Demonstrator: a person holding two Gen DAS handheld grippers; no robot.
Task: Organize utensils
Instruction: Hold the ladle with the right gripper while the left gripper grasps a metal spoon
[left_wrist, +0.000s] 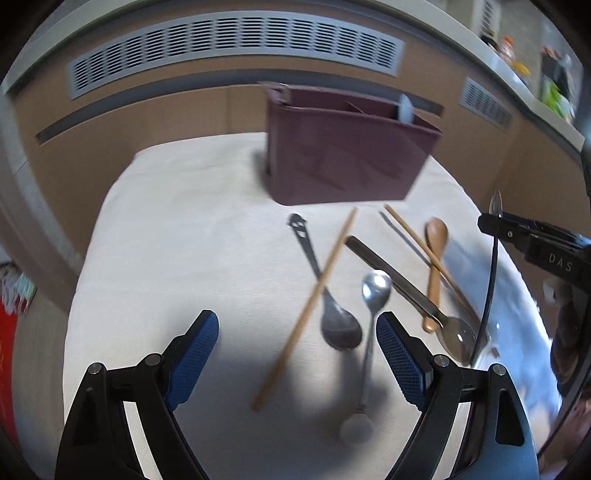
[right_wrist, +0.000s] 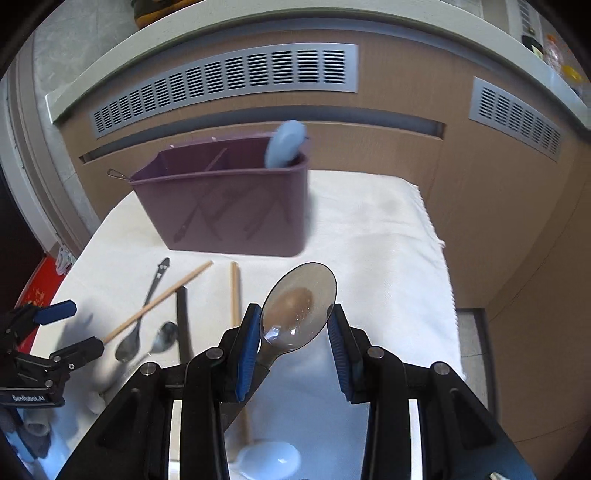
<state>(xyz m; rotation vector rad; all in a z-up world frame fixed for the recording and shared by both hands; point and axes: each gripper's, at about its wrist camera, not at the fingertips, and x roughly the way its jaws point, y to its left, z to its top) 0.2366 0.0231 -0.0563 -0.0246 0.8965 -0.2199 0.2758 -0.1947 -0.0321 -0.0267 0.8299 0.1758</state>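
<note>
A purple utensil caddy (left_wrist: 343, 155) stands at the back of the white cloth (left_wrist: 184, 229), with a pale blue spoon (right_wrist: 284, 144) upright in its right compartment. Chopsticks (left_wrist: 314, 299), a dark spoon (left_wrist: 332, 317), a steel spoon (left_wrist: 373, 291), a wooden spoon (left_wrist: 434, 258) and a smoky translucent spoon (left_wrist: 456, 332) lie on the cloth. My left gripper (left_wrist: 297, 332) is open just above them, empty. My right gripper (right_wrist: 293, 317) is open, with the translucent spoon's bowl (right_wrist: 299, 306) between its fingers; whether they touch it is unclear.
A wooden wall panel with grey vents (right_wrist: 229, 77) runs behind the table. A pale blue spoon bowl (right_wrist: 267, 459) lies on the cloth under the right gripper. The cloth's right edge (right_wrist: 439, 258) drops off to the floor. A windowsill with bottles (left_wrist: 517, 59) is far right.
</note>
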